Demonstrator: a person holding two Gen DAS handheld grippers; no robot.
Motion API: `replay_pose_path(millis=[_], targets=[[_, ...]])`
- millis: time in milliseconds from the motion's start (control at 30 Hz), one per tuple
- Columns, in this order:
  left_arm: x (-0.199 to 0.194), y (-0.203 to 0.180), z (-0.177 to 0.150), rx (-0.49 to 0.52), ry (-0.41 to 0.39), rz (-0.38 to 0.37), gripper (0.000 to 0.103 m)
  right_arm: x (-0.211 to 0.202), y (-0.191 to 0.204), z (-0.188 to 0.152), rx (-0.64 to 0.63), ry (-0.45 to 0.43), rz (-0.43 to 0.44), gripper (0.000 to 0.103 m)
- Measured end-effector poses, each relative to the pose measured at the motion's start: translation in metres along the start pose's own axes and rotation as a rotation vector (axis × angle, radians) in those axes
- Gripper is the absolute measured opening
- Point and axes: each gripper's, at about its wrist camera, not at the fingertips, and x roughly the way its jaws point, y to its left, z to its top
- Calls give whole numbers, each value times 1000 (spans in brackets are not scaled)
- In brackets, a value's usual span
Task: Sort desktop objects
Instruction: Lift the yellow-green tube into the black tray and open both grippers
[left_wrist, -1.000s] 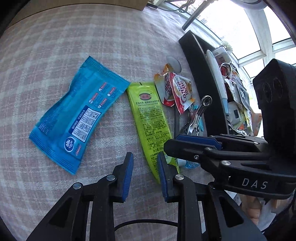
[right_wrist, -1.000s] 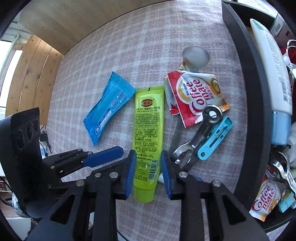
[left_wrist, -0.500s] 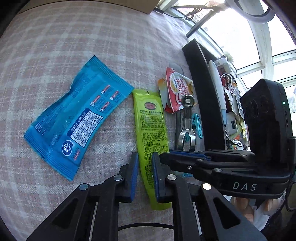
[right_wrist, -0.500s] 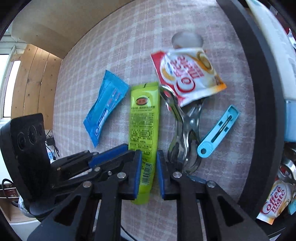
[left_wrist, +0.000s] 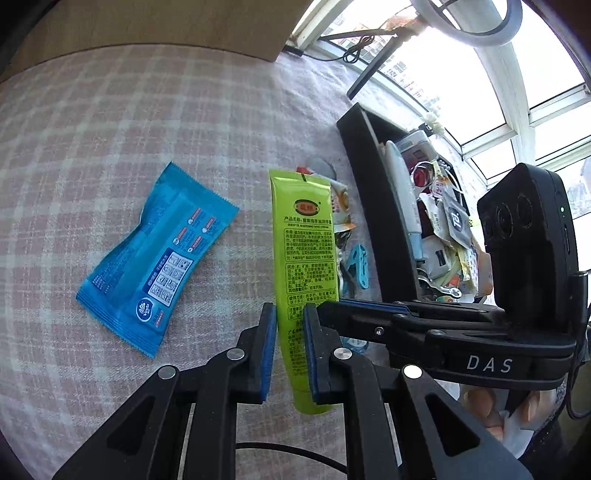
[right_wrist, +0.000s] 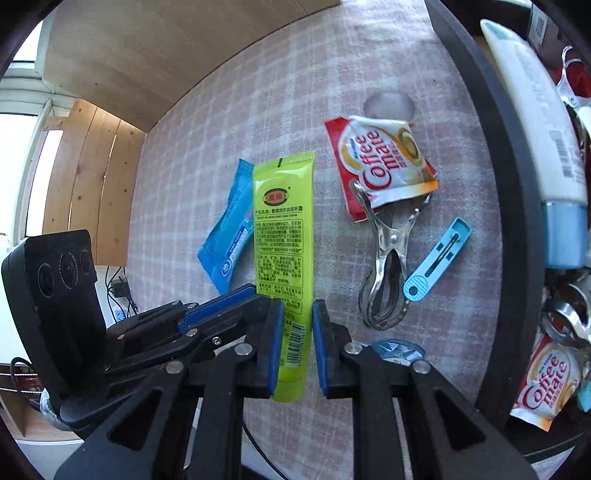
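A lime-green tube (left_wrist: 304, 251) is lifted off the checked cloth, its cap end between the jaws of both grippers. My left gripper (left_wrist: 290, 334) and my right gripper (right_wrist: 298, 332) are each shut on the tube (right_wrist: 284, 229), side by side. A blue wipes packet (left_wrist: 155, 254) lies on the cloth to the left and shows in the right wrist view (right_wrist: 231, 229). A Coffee mate sachet (right_wrist: 384, 162), a metal clip (right_wrist: 388, 266) and a light-blue clip (right_wrist: 437, 258) lie right of the tube.
A black tray (right_wrist: 495, 155) on the right holds a white tube (right_wrist: 535, 110), sachets and clips; it also shows in the left wrist view (left_wrist: 373, 206). A clear round lid (right_wrist: 388, 105) lies beyond the sachet. Windows lie beyond the tray.
Both grippers have closed on the green tube and raised it off the cloth. The metal clip has shifted beside the sachet.
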Motion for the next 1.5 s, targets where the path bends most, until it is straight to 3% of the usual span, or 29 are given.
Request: replay_pose_path(millis=[233,433,733,900,933,1000,1267,1500], targets=[[-6,-40,14,68,-31,-21,12,-48,-7,2,1,-74,-4,17],[10,-99,30,170,-34,-46,14,-100,-36,4,35,-154,-43,17],[51,-212,59,335,-1,-125,13,-199,-117,9,147,-280,-130,17],[75,-268,72,402,16,-107,14,-239,-153,15,194,-327,-173,16],[78,-274,74,410,23,-90,15,-246,-157,15,212,-353,-214,16],[77,-278,75,420,25,-90,15,-259,-159,16,213,-391,-280,17],[55,-251,84,389,0,-82,15,-264,-153,16,185,-399,-262,18],[2,-179,78,371,-68,36,18,-229,-111,9,80,-344,-241,29]])
